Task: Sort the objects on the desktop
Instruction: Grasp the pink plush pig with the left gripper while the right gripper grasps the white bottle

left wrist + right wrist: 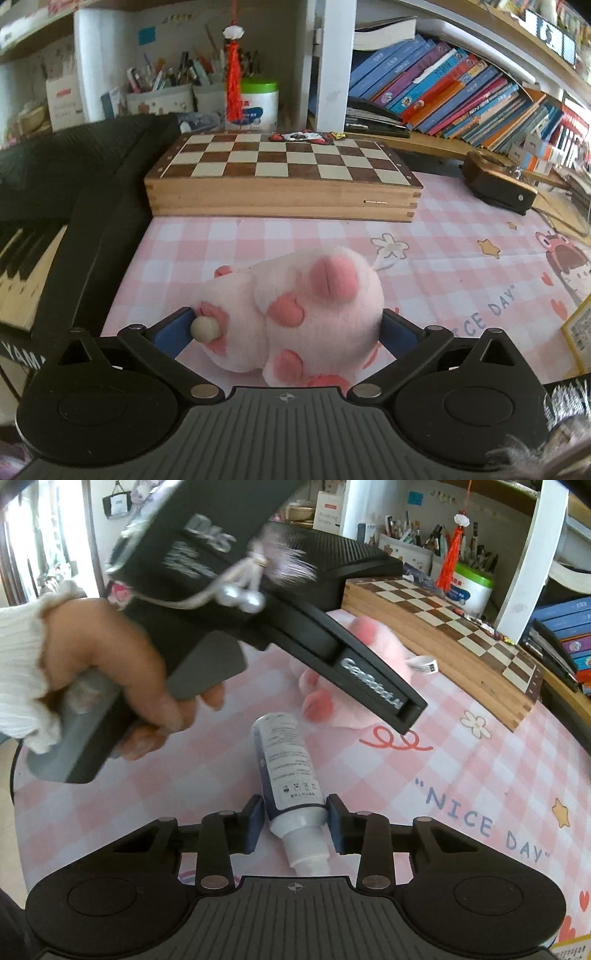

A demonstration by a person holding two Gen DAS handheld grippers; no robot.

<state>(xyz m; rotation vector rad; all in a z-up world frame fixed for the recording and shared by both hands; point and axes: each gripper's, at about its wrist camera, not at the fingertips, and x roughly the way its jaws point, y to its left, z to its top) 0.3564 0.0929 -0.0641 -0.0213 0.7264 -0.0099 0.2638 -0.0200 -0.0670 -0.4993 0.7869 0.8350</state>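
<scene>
Nothing looks sorted yet; both task things lie out on the pink checked desk mat (pixel 295 236). The wooden chessboard box (pixel 280 173) sits along the mat's far edge, untouched. In front of it, mid-mat, lies the pink plush toy (pixel 295 317), framed by the left gripper (pixel 288 328), spread wide and not yet squeezing. Near the front edge, the right gripper (pixel 295 823) pinches the white-and-blue plastic bottle (pixel 291 775), which I judge not yet lifted.
</scene>
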